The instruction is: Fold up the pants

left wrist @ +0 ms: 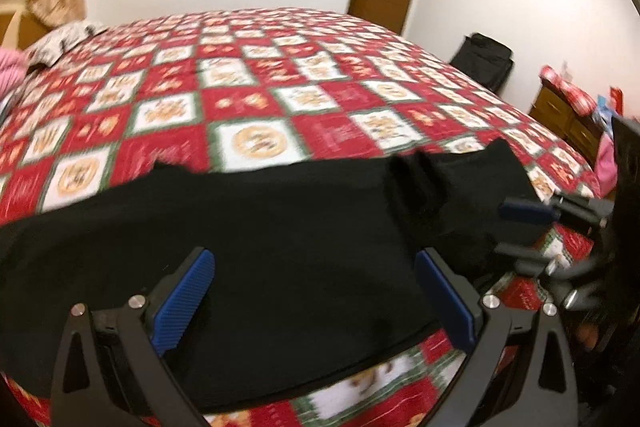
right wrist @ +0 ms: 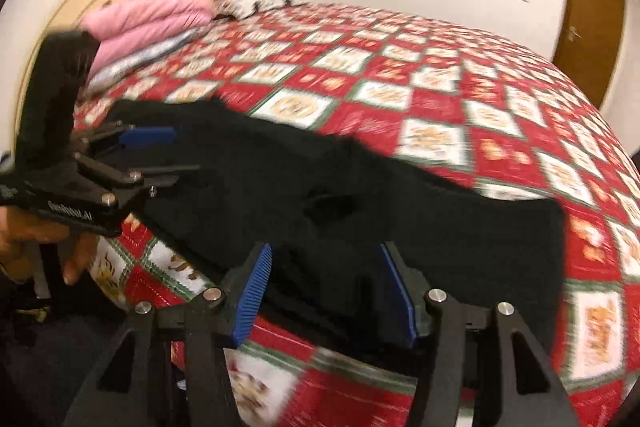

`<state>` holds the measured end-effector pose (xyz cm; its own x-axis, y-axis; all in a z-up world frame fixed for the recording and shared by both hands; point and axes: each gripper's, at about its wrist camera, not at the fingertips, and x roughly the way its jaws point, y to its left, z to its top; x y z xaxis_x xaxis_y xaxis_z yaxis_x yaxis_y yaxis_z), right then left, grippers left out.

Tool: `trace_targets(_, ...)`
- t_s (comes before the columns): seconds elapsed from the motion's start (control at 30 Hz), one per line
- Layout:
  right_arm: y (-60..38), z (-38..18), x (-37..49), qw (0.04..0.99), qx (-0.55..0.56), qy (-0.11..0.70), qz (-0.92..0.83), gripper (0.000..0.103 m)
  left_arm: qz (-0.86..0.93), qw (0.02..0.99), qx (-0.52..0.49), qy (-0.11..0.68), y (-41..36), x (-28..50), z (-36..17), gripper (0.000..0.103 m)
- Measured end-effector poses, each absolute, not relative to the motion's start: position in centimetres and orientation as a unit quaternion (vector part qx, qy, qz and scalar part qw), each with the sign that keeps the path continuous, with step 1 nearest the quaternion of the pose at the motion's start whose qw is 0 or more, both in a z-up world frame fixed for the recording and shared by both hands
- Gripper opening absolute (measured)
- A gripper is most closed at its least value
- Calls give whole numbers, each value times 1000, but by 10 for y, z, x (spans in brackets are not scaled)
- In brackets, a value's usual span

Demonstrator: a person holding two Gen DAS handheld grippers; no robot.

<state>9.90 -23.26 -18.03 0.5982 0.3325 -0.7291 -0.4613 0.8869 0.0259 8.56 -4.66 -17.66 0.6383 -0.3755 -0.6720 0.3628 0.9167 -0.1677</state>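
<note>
From the left wrist, the left gripper (left wrist: 314,301) hovers spread wide over the black pants (left wrist: 260,227), which lie along the near edge of the quilted bed (left wrist: 280,75). Best to pinch both fabric layers squarely at the hem.

From the right wrist, the right gripper (right wrist: 326,293) gapes likewise, low and level; blur hides any contact.

Both views are smeared by motion blur. The motifs in the bed quilt (left wrist: 256,143) squares cannot be made out. The black pants (left wrist: 280,227) are cut off at the left edge of the left wrist view, and their folds and seams are lost in the uniform dark. The items on the dresser (left wrist: 568,115) are too blurred to identify.
</note>
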Motion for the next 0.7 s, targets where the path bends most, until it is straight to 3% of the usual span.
trace_targets(0.17, -306, -155, 99, 926, -28, 347, 143, 58, -237, 901, 37, 361, -91, 95, -166, 103)
trace_targets(0.37, -372, -166, 120, 933, 53, 353, 38, 58, -220, 901, 86, 363, -132, 123, -172, 103)
trace_targets(0.53, -375, -175, 137, 936, 19, 351, -5, 58, -163, 895, 118, 397, -125, 144, -194, 103)
trace_targets(0.7, -369, -203, 166, 912, -4, 410, -14, 58, -165, 898, 99, 396, -111, 141, -195, 103)
